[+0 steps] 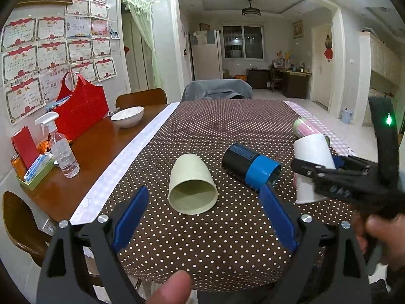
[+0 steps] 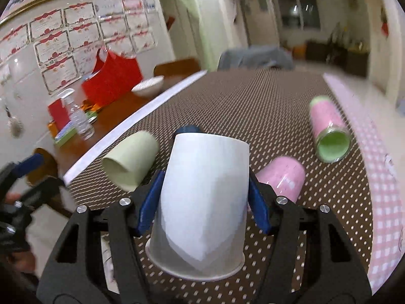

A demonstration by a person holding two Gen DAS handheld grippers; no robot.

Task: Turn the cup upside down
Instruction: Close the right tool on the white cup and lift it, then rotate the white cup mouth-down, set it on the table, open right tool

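Observation:
My right gripper (image 2: pixel 202 197) is shut on a white paper cup (image 2: pixel 202 202), held upside down with its rim low over the dotted tablecloth; the cup also shows in the left wrist view (image 1: pixel 312 157) with the right gripper (image 1: pixel 329 171) around it. My left gripper (image 1: pixel 202 215) is open and empty, its blue pads on either side of a pale green cup (image 1: pixel 192 185) that lies on its side, mouth toward me. The green cup also shows in the right wrist view (image 2: pixel 131 159).
A black and blue cup (image 1: pixel 250 166) lies on its side right of the green one. A pink cup (image 2: pixel 283 177) and a pink tumbler with green inside (image 2: pixel 329 131) lie to the right. A white bowl (image 1: pixel 127 116), spray bottle (image 1: pixel 62 149) and red bag (image 1: pixel 81 109) stand at left.

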